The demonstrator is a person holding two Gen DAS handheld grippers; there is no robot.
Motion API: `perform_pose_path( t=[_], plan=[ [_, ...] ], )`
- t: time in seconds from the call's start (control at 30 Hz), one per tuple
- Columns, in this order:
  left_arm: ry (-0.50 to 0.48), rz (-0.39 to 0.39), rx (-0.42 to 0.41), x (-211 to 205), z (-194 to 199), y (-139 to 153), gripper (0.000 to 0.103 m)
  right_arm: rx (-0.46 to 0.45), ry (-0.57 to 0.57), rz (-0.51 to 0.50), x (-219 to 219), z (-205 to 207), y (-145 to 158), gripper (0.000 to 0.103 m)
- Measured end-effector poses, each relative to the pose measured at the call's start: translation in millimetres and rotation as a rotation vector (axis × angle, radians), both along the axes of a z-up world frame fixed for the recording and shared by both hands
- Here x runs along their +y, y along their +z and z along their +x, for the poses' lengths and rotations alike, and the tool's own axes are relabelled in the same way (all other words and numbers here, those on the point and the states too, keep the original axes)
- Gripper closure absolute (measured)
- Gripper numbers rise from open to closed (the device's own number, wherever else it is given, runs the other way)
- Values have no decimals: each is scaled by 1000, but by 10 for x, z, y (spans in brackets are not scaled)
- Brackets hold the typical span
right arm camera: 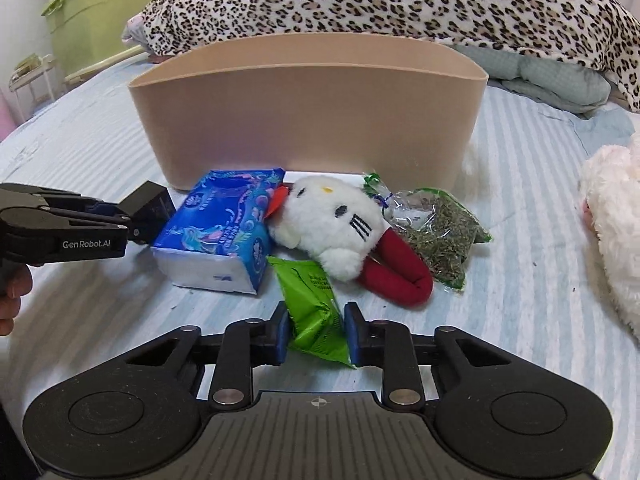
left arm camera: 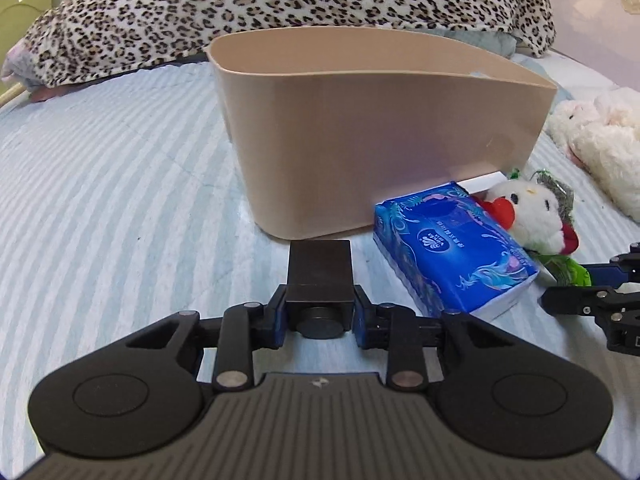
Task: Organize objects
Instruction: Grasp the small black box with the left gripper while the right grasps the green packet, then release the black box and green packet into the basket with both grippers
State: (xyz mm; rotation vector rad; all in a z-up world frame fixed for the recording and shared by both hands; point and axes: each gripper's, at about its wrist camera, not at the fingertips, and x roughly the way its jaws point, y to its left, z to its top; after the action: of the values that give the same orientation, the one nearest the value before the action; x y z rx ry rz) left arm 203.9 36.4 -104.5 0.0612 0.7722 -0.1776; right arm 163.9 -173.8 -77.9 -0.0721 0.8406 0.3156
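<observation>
A beige plastic bin [left arm camera: 372,136] [right arm camera: 308,116] stands on the striped bed. My left gripper [left arm camera: 319,312] [right arm camera: 140,220] is shut on a small black box [left arm camera: 320,276] [right arm camera: 150,210], held left of a blue tissue pack [left arm camera: 452,244] [right arm camera: 224,228]. My right gripper [right arm camera: 316,334] [left arm camera: 592,296] is shut on a green packet [right arm camera: 314,312] lying on the bed. A white cat plush with red legs [right arm camera: 340,224] [left arm camera: 528,212] and a clear bag of dried herbs [right arm camera: 436,228] lie in front of the bin.
A leopard-print blanket [right arm camera: 400,0] [left arm camera: 280,8] is heaped behind the bin. A fluffy white plush [right arm camera: 616,216] [left arm camera: 600,140] lies at the right. A green plastic container [right arm camera: 100,20] stands beyond the bed's left edge.
</observation>
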Motion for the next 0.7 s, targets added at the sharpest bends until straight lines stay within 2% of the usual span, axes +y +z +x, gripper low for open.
perform_pose_path(
  t=[0.13,0.33,0.53,0.7],
  plan=[
    [-8,-32,-25,-10,-153,125,70,-26,7,5,-44,-64,133,81],
    [-42,-24,-91,-88,-345,403,70,-80,-12,54,-164,-121,416,81],
    [-49,-20,-169,-145,-365,822,70,-149,-38,86,-232,-32,718,81],
    [-55,-55,-222,-202,-223,1121,70,-197,-53,106,-218,156,937,81]
  ],
)
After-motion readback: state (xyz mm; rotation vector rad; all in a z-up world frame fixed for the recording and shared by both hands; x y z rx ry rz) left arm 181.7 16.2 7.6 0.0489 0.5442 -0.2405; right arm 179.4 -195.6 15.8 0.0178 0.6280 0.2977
